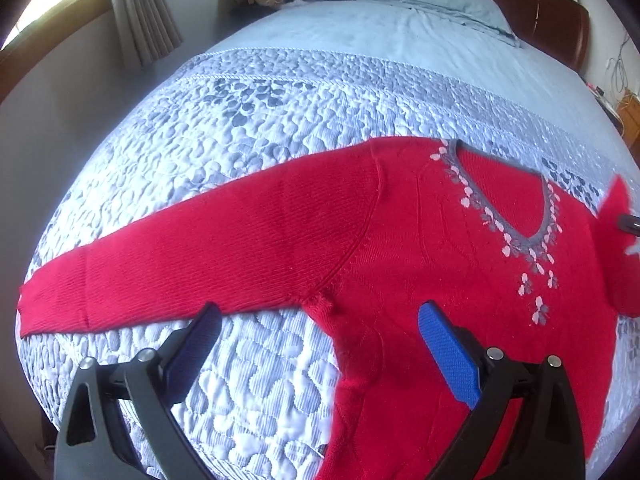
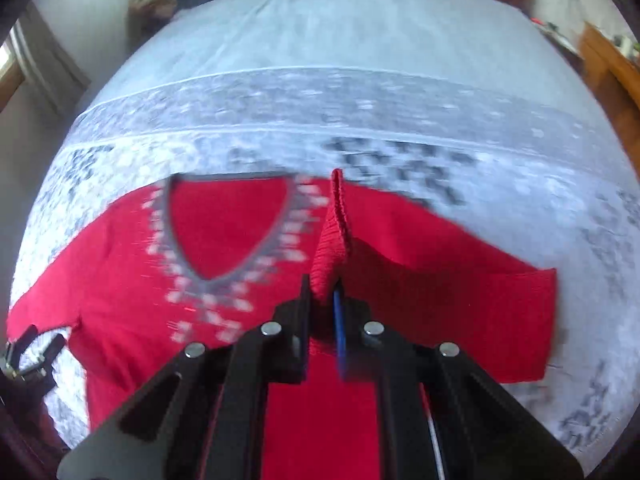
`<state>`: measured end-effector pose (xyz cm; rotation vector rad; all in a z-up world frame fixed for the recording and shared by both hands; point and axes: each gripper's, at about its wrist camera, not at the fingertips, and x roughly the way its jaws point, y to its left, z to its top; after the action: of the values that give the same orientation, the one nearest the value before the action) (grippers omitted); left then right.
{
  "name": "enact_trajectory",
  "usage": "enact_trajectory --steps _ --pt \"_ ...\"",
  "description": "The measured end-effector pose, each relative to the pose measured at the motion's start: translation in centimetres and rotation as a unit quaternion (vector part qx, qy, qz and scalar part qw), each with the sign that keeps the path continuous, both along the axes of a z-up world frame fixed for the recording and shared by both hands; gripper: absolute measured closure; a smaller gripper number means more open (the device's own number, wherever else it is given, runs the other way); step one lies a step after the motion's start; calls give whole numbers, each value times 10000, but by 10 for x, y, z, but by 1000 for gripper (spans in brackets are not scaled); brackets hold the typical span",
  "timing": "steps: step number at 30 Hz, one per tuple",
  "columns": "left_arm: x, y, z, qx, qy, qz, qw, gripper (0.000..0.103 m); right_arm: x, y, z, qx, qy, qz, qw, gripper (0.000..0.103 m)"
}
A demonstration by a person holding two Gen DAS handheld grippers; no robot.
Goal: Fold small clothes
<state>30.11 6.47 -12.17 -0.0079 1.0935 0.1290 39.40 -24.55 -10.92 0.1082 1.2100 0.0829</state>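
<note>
Right gripper [image 2: 324, 300] jaws pinch sweater [image 2: 240, 220] cuff; left gripper [image 1: 320, 328] hovers wide, angled down.

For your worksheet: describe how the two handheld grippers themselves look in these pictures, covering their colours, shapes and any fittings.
The left gripper has two black angular plastic fingers with triangular cut-outs, round silver pivot bolts and textured blue pads. The right gripper is built the same way: black angular links with cut-outs, silver bolts and thin blue pads seen edge-on, plus a white cable beside its right link. No hands or sleeves show.

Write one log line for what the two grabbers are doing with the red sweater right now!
left gripper: open, above sweater | right gripper: shut on sleeve, lifted | red sweater: spread on bed
</note>
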Motion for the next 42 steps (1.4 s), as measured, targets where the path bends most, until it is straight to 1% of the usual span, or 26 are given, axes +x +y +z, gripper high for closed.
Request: enact_trajectory --steps 2,3,4,5,6,8,11,14,15,17,18,19,20,22,23,25,26,27,29,30,31,32,35,38,40,42 --pt "0 -2 0 34 -29 -59 10000 4 11 31 -14 159 105 184 9996 93" --pt "0 -5 -1 34 -20 -94 9999 4 14 39 -20 165 149 227 9995 90" --pt "0 -6 -1 18 -28 -118 9999 4 15 45 -26 209 205 241 9993 81" --pt "1 -7 -2 2 -27 -155 9999 4 15 45 -32 349 328 267 9985 68" --pt "0 -12 -3 -2 -7 -234 9997 4 12 40 -34 438 346 234 9982 64" --pt "-2 -21 -5 -23 -9 -412 9991 4 1 22 -31 493 229 171 9984 66" --pt "-1 -42 -5 -287 1 -802 9964 5 -19 -18 -31 338 190 20 9992 68" --pt "13 -72 -3 -921 144 -1283 9874 6 -38 -65 -36 264 292 -224 9990 68" --pt "24 -87 -5 -1289 254 -1469 9804 7 -44 -79 -38 250 310 -297 9988 68" --pt "46 -111 -13 -1711 497 -1683 9695 19 -55 -108 -42 303 343 -479 9978 68" --pt "66 -129 -25 -1999 826 -1882 9580 22 -60 -120 -43 342 341 -545 9973 68" --pt "74 -139 -33 -2099 1030 -1952 9525 30 -65 -130 -44 361 324 -602 9970 68" --pt "87 -151 -46 -2139 1320 -1940 9483 43 -71 -141 -44 342 289 -650 9969 68" --pt "103 -162 -63 -2163 1650 -1796 9454 49 -80 -156 -45 281 225 -681 9970 67" --pt "111 -167 -72 -2209 1768 -1749 9431 49 -86 -164 -46 258 181 -689 9971 66" --pt "115 -172 -75 -2198 1773 -1725 9437 52 -89 -171 -49 290 144 -687 9971 66" --pt "116 -175 -74 -2187 1730 -1730 9446 58 -92 -174 -51 323 124 -681 9971 66" --pt "117 -178 -73 -2143 1704 -1731 9461 61 -94 -177 -53 334 109 -679 9971 66" --pt "118 -180 -73 -1995 1682 -1633 9515 80 -97 -179 -55 327 76 -675 9972 68" --pt "119 -181 -72 -1903 1638 -1585 9549 86 -97 -180 -55 323 66 -672 9972 68" --pt "120 -180 -71 -1835 1590 -1552 9576 96 -98 -180 -56 324 54 -674 9972 68" --pt "119 -181 -67 -1816 1513 -1541 9594 100 -99 -181 -55 341 43 -683 9971 68" --pt "117 -172 -56 -1967 1268 -1419 9618 100 -100 -182 -51 394 5 -754 9964 68" --pt "110 -153 -28 -2204 842 -1327 9627 100 -101 -187 -40 463 -109 -824 9955 68" --pt "105 -127 -1 -1987 351 -1211 9719 100 -100 -189 -33 454 -154 -866 9951 67" --pt "104 -101 10 -1795 157 -1109 9774 100 -96 -191 -29 508 -155 -897 9945 66"
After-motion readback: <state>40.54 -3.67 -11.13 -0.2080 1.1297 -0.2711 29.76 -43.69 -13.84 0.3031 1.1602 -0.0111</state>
